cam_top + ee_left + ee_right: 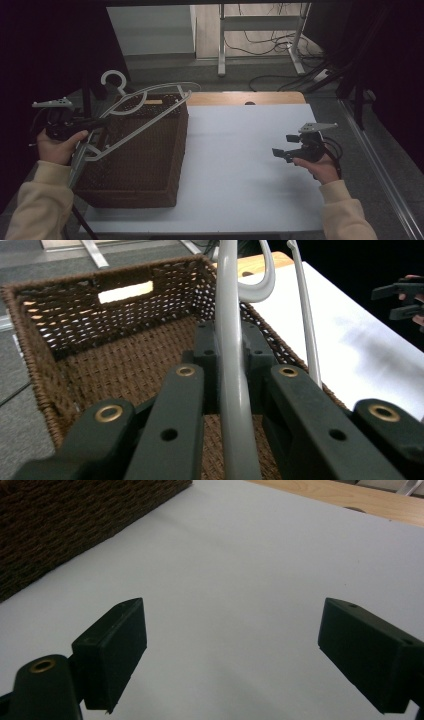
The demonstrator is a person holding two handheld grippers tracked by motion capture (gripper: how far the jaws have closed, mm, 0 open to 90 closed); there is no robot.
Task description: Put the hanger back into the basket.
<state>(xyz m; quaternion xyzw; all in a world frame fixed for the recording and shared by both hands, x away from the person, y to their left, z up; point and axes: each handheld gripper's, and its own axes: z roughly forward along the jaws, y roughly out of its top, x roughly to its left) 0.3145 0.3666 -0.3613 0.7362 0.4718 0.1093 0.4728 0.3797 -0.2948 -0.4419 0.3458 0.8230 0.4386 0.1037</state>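
High view gives you one grey hanger (145, 107) and one brown wicker basket (145, 165) at the counter's (250, 170) left edge. Your left claw (87, 123) is clenched on the hanger's bar above the basket; your right claw (281, 152) hangs released, jaws wide, near the right edge, touching nothing.

The left hand (57, 145) came in at the left edge, cream sleeve bent at the elbow, and held the left gripper (97, 121) roughly level, pointing right, its jaws clamped tight. The right hand (320, 167) sat low at the right, sleeve rising from the bottom, with the right gripper (280, 152) pointing left, its jaws spread wide with nothing between them.
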